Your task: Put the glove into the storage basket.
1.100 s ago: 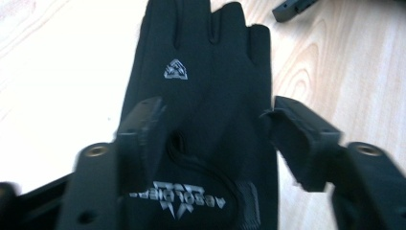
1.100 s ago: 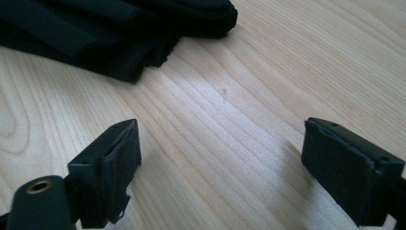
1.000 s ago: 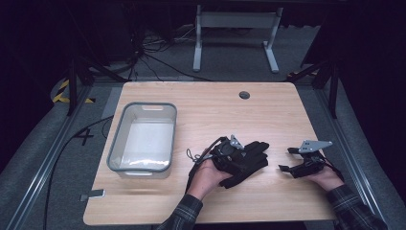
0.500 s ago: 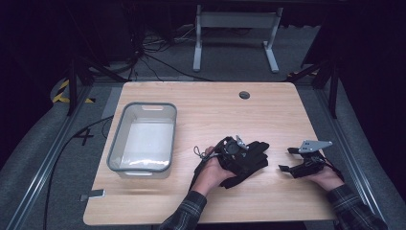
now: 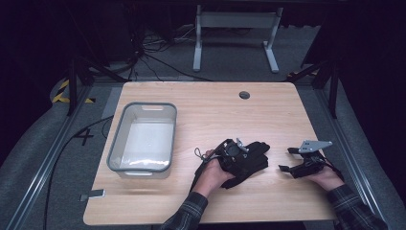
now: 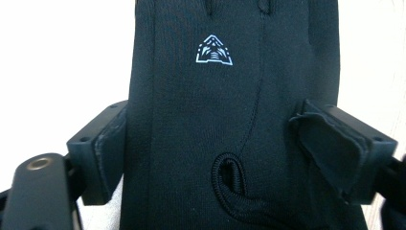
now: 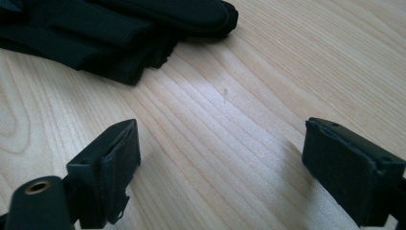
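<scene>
A black knitted fabric glove (image 6: 230, 120) lies flat on the pale wood-grain table (image 5: 201, 105), near the front edge and a little right of centre, its fine ribbed weave marked with a small light-blue triangular emblem (image 6: 214, 50) and a stitched seam that runs down to a bound oval slit. The left gripper (image 5: 229, 152), a black tool held in the person's left hand (image 5: 210, 173), sits over the cuff end of the glove; in the left gripper view its two blocky black jaws with soft padded faces stand on either side of the glove, close against its edges, and the jaws have just been closing a little with the fabric between them. Whether the pads actually press the cloth I cannot tell. The right gripper (image 5: 286, 160), topped by a grey three-cornered plate, rests in the right hand (image 5: 325, 176) on the table to the right of the glove, apart from it; in the right gripper view its jaws are spread wide over bare wood with nothing between them. A clear, round-cornered rectangular plastic bin (image 5: 115, 148) stands well to the left of the glove.
</scene>
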### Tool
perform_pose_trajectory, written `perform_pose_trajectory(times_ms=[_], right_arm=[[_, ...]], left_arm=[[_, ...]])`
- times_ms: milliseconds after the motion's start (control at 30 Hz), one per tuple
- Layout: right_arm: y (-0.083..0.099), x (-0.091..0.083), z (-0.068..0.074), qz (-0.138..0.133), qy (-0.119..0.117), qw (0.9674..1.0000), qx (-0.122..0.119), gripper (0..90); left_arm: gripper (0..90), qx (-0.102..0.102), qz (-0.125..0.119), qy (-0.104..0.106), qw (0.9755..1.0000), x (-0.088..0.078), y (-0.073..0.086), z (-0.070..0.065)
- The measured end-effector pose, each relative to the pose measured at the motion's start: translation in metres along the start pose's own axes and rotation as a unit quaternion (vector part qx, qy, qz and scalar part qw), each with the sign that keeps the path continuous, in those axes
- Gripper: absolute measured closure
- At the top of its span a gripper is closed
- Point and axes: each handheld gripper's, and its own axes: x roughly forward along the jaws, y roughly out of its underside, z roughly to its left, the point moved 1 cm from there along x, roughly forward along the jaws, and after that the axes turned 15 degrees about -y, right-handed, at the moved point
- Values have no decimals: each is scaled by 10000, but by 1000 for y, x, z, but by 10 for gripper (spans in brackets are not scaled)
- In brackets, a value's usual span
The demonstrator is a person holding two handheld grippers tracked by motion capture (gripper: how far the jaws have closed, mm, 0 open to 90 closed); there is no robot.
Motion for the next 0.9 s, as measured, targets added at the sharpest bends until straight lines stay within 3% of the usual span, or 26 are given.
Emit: perform_pose_trajectory(times_ms=[267,367,667,900], right_arm=[[0,0,0,0,0,10000,0,133],[0,0,0,1,1,10000,1,133],[0,0,0,4,-8,10000,-7,130],[0,0,0,5,-12,10000,-9,129]], left_arm=[[554,112,-57,347,9993,-5,0,-2],[625,45,0,493,9988,-6,0,-1],[680,-174,-8,592,9981,-9,-1,2],[681,-254,-134,651,9975,-23,-4,3]])
